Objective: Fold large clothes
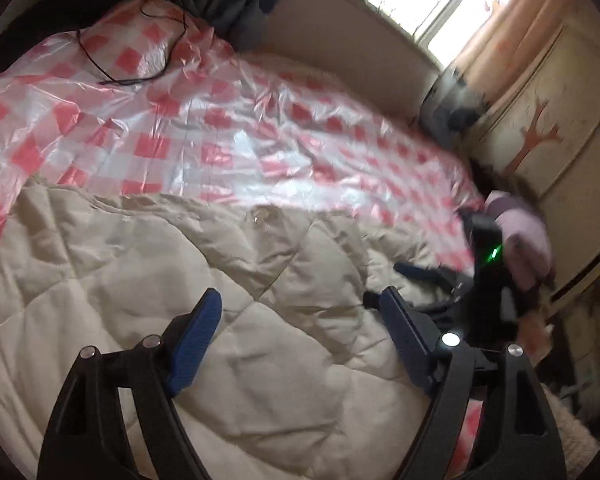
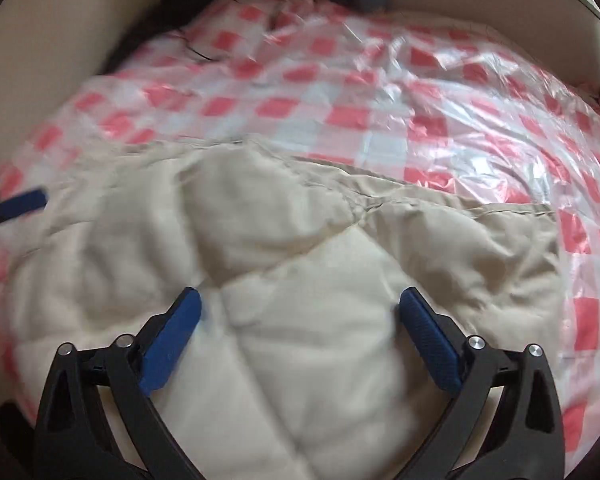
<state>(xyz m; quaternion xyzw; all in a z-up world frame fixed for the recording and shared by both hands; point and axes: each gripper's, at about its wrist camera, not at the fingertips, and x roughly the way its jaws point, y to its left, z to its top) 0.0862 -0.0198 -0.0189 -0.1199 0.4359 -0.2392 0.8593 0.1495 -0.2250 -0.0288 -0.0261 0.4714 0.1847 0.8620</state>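
Beige quilted coat (image 1: 148,264) is spread on the bed's checked plastic sheet (image 1: 172,120), long axis 9 to 3 o'clock. Left gripper (image 1: 300,312) jaws are held apart, empty, coat at 12. Right gripper (image 2: 300,308) jaws are held wide, empty, directly over the coat; right judged nearer.

I see a glossy red-and-white checked plastic sheet (image 1: 188,128) covering the bed, a thin black cable (image 1: 100,64) lying on it, and a sunlit peach curtain (image 1: 512,12) behind.
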